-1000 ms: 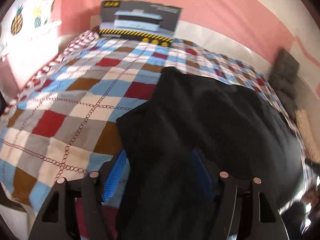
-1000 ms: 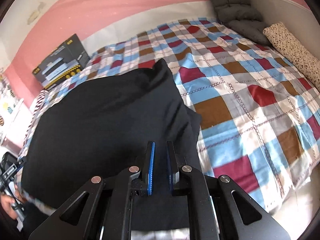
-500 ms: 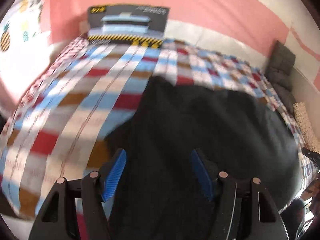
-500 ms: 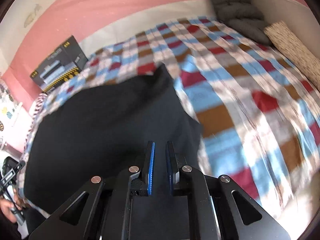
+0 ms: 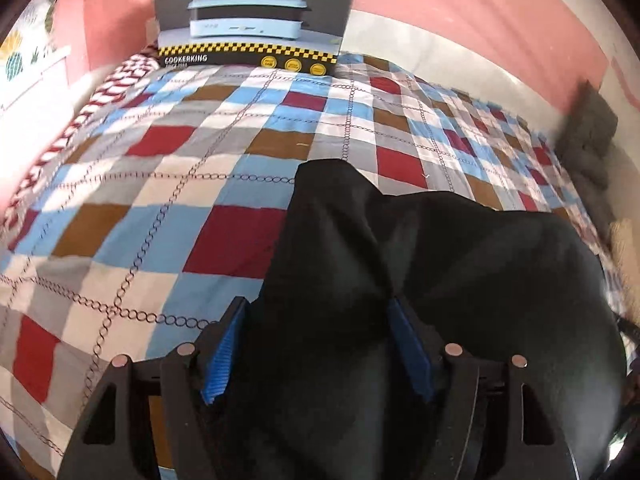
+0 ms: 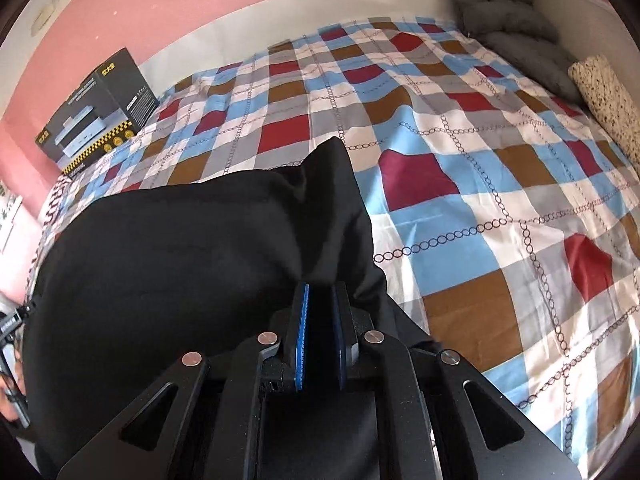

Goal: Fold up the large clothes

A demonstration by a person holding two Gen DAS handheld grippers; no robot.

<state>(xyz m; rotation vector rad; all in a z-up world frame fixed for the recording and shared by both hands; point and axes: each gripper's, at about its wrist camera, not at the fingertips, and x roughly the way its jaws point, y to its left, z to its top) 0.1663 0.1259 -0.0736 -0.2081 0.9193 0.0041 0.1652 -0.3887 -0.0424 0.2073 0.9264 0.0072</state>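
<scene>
The black garment (image 6: 192, 264) lay spread over the checked bedcover (image 6: 500, 208), reaching from under both grippers away toward a peak of cloth ahead of them.

The right gripper (image 6: 320, 336) was almost fully shut, its blue pads clamped on a pinch of the garment's near edge, with the bulk of the cloth off to its left.

The left gripper (image 5: 316, 352) stood wide, and its jaws had just been opening further. Black cloth filled the space between the blue pads (image 5: 222, 354), but whether the pads pressed on it could not be told; it looked more like cloth draped loosely through the gap than a firm hold.

The uneven hold seemed to be the main risk. If the left side were only resting in open jaws, any pull or lift by the right gripper would probably drag that edge alone, skewing the garment and spoiling a straight fold. The cloth was dark and bunched in ridges ahead of the left gripper, so a closing grip might catch several layers, or miss the true edge. The smooth bedcover might also ruck up with the garment. A boxed cooker (image 5: 252, 20) stood at the far end of the bed, well apart from both grippers and unlikely to interfere.
</scene>
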